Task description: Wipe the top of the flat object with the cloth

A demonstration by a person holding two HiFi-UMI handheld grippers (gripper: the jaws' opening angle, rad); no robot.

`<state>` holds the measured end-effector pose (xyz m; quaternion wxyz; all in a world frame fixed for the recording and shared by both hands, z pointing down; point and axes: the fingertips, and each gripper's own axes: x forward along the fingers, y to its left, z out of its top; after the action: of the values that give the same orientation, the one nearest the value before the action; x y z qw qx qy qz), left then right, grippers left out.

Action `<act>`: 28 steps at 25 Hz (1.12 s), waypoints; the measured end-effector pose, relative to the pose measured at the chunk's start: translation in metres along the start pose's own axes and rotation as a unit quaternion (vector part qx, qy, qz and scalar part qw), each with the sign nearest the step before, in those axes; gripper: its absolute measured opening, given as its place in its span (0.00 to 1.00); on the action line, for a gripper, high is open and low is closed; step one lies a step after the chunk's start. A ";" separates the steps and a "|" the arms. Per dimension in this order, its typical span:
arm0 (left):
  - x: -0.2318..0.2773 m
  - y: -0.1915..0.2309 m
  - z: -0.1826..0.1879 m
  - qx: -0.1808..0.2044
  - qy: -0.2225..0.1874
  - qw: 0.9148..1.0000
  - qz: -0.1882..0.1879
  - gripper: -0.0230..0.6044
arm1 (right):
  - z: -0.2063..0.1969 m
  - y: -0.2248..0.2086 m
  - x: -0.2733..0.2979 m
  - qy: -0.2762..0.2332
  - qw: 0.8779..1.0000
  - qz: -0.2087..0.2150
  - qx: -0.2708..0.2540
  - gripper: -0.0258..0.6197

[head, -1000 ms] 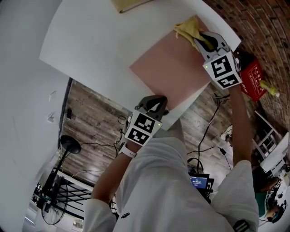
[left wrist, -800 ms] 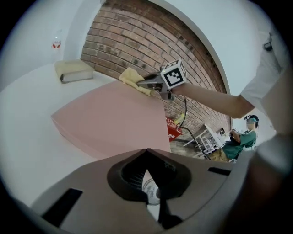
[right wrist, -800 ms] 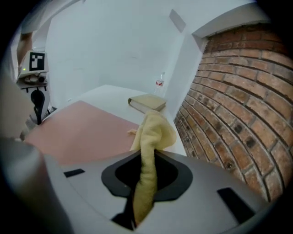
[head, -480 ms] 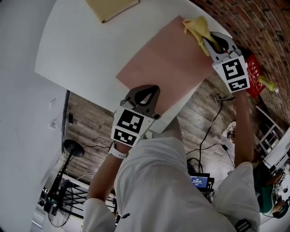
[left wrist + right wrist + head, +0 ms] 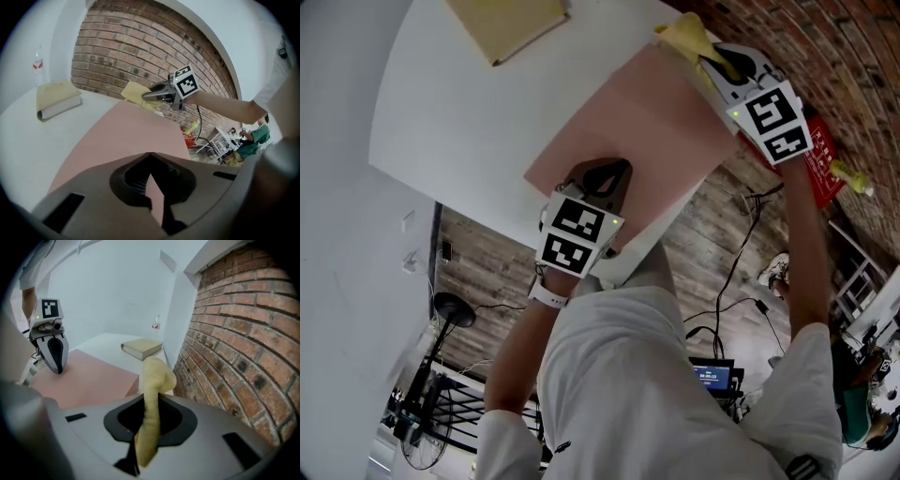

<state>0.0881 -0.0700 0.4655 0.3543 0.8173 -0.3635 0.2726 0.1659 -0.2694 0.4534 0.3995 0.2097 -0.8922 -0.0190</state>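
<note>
A flat pink board (image 5: 637, 122) lies on the white table (image 5: 459, 112). My left gripper (image 5: 605, 171) is shut on the board's near edge; in the left gripper view the pink sheet (image 5: 136, 136) runs into the closed jaws of that gripper (image 5: 151, 157). My right gripper (image 5: 714, 58) is shut on a yellow cloth (image 5: 682, 36) at the board's far corner, by the brick wall. In the right gripper view the cloth (image 5: 153, 390) stands up out of my right gripper (image 5: 150, 399), past the corner of the board (image 5: 84, 376).
A tan closed book (image 5: 502, 23) lies on the table beyond the board. A water bottle (image 5: 38, 61) stands at the back near the wall. A red box (image 5: 820, 159) sits on the floor to the right. Cables run across the wooden floor below the table edge.
My right gripper has carried the cloth further out toward the board's far corner. The left gripper has come further in over the board's near edge and stays shut there.
</note>
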 end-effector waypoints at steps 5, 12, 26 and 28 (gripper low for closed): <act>0.013 0.005 -0.005 0.007 0.025 0.999 0.019 0.06 | -0.011 0.013 0.035 0.001 0.995 0.094 0.041 0.14; 0.012 0.007 -0.011 -0.001 0.031 0.999 0.015 0.06 | -0.026 0.041 0.036 0.015 0.982 0.188 0.031 0.13; 0.014 0.013 -0.010 -0.009 0.034 0.999 0.009 0.06 | -0.078 0.066 -0.017 0.045 0.973 0.228 0.004 0.13; 0.013 0.014 -0.009 -0.010 0.033 0.999 0.011 0.06 | -0.086 0.070 -0.026 0.048 0.973 0.224 0.011 0.13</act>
<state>0.0826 -0.0751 0.4854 0.3708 0.8004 -0.3634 0.2996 0.2184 -0.1839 0.5080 0.4341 0.0098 -0.8962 0.0908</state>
